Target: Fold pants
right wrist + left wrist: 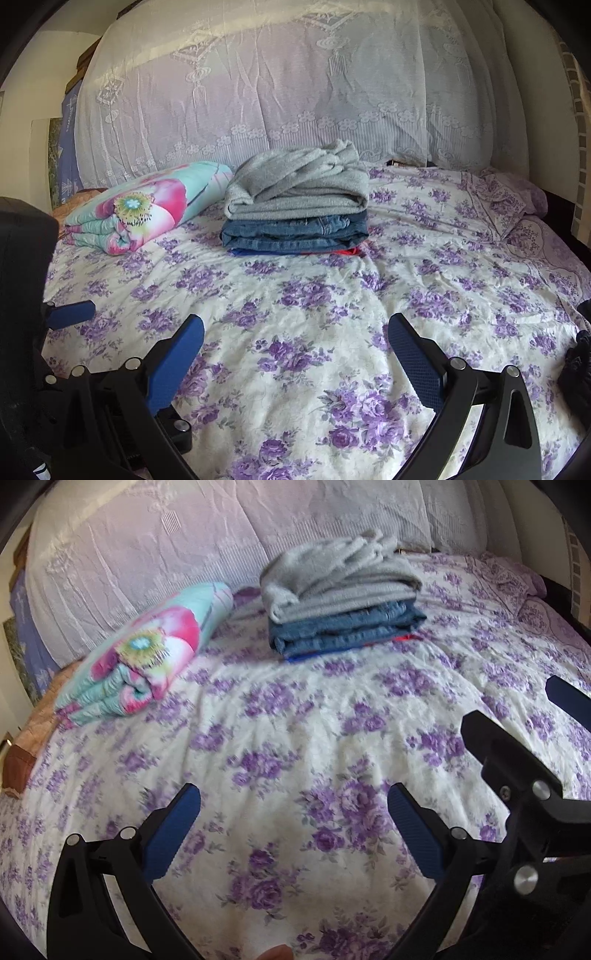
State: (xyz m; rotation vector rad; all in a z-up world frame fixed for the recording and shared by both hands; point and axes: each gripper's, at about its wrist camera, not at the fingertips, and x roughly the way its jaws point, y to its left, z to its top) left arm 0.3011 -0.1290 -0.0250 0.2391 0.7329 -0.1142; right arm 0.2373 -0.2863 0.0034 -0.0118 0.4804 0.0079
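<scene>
A stack of folded clothes lies on the bed at the far middle: grey pants on top of folded blue jeans, with a red and blue item under them. My left gripper is open and empty above the floral bedsheet, well short of the stack. My right gripper is open and empty too, also near the front of the bed. The right gripper's fingers show at the right of the left wrist view. One blue pad of the left gripper shows at the left of the right wrist view.
A rolled floral blanket lies left of the stack. A lace curtain hangs behind the bed. A purple pillow lies at the far right. A dark item sits at the right edge.
</scene>
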